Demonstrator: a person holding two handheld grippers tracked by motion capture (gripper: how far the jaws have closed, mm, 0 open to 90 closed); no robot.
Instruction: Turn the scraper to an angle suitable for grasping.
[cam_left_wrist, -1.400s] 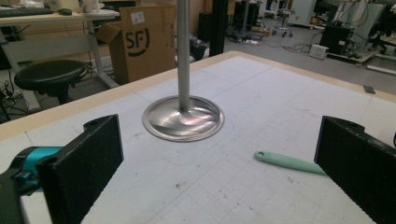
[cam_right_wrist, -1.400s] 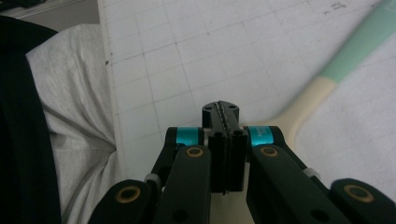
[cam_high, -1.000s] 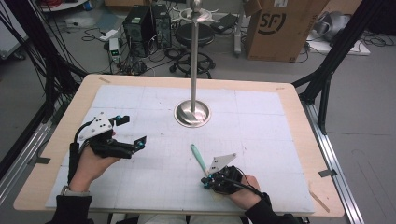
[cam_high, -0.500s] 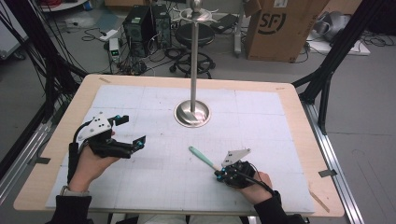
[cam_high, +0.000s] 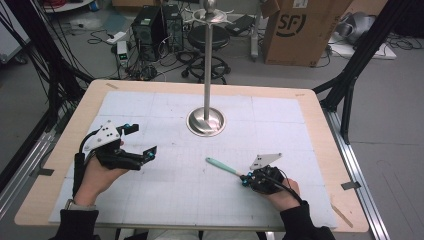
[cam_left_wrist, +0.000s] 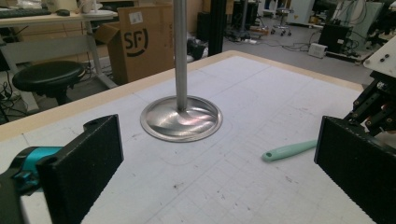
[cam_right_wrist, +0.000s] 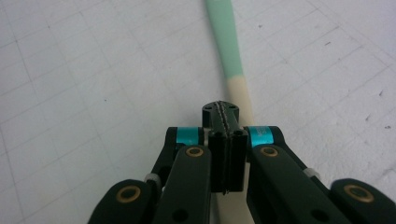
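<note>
A slim tool with a mint-green handle (cam_high: 221, 166) and a cream end (cam_right_wrist: 243, 95) lies on the white gridded mat (cam_high: 165, 200). My right gripper (cam_high: 245, 179) is at its near end, low over the mat. In the right gripper view its jaws (cam_right_wrist: 223, 112) are pressed together, and the cream end runs underneath them; I see nothing between the pads. My left gripper (cam_high: 141, 140) rests at the mat's left, held by a hand, jaws wide open and empty. Between its pads (cam_left_wrist: 84, 158) the left gripper view shows the tool (cam_left_wrist: 289, 150) and the stand's base.
A steel stand with a round base (cam_high: 205, 121) and a tall pole (cam_high: 207, 60) rises at the mat's far middle. The wooden table edge (cam_high: 345, 210) frames the mat. Behind the table are a cardboard box (cam_high: 300, 30), a stool and cables.
My right gripper has slid to the right across the mat. The tool's near end went with it, so the tool now lies flatter across the view. The left gripper stayed put.
</note>
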